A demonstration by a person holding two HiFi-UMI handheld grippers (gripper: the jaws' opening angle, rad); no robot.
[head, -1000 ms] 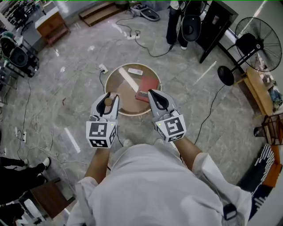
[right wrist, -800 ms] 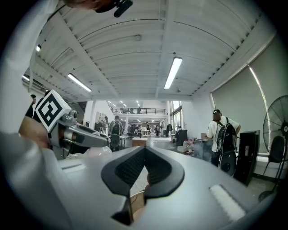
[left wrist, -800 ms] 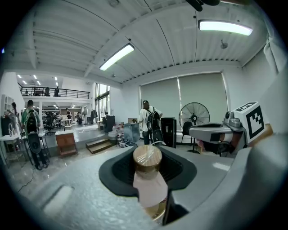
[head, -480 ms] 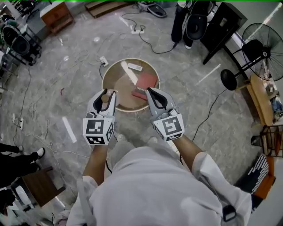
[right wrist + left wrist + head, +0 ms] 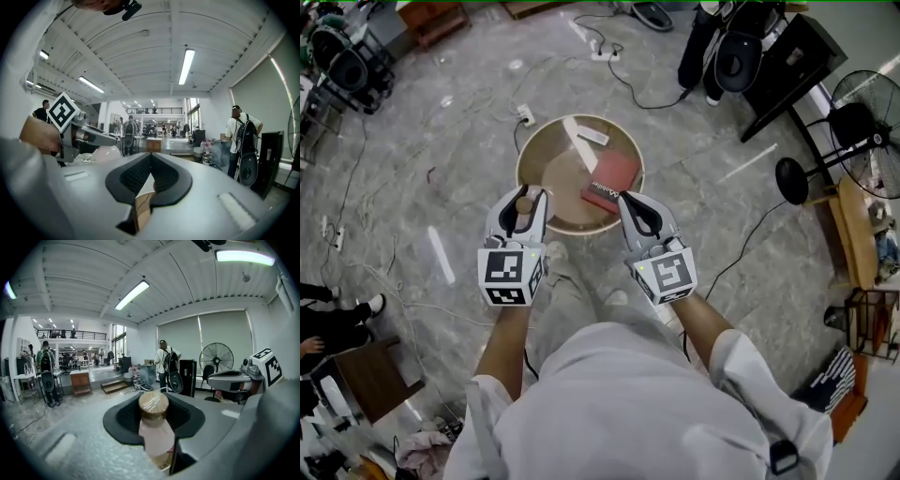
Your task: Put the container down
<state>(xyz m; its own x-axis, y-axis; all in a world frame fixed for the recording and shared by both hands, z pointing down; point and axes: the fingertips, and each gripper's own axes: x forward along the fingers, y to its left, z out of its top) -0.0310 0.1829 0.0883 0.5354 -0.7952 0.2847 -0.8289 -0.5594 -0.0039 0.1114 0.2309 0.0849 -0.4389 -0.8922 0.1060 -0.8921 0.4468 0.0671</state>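
- The floor (image 5: 441, 169) is polished grey stone with pale veining, and loose cables trail across it.
- The person stands over it in a white top, both forearms reaching forward with a gripper in each hand.
- A low round worktop (image 5: 548, 178) stands on the floor ahead of the grippers. Its top is brown and wood-like inside a lighter raised rim.
- The left gripper (image 5: 528, 197) is grey moulded plastic with black ribbed pads and a black-and-white marker cube at its back. Its jaws are clamped on the container, one pad on each side of the body.
- The right gripper (image 5: 625, 196) is of the same make. Its pads meet at the tips with nothing between them, and it is level with the left gripper, apart from it, near the worktop's near right rim.
- A red book (image 5: 612, 180), flat and rectangular, lies on the right half of the worktop, just beyond the right gripper's tips.
- The container (image 5: 153, 427) is a small bottle with a pale pinkish, smooth body. It stands upright between the left gripper's pads, held in the air. In the head view it shows over the worktop's near left rim.
- Its lid (image 5: 153, 402) is round and brown, cork-like, under a shiny wrinkled film, and it sticks up above the pads.
- A thin white flat piece (image 5: 592, 137) lies at the far side of the worktop.
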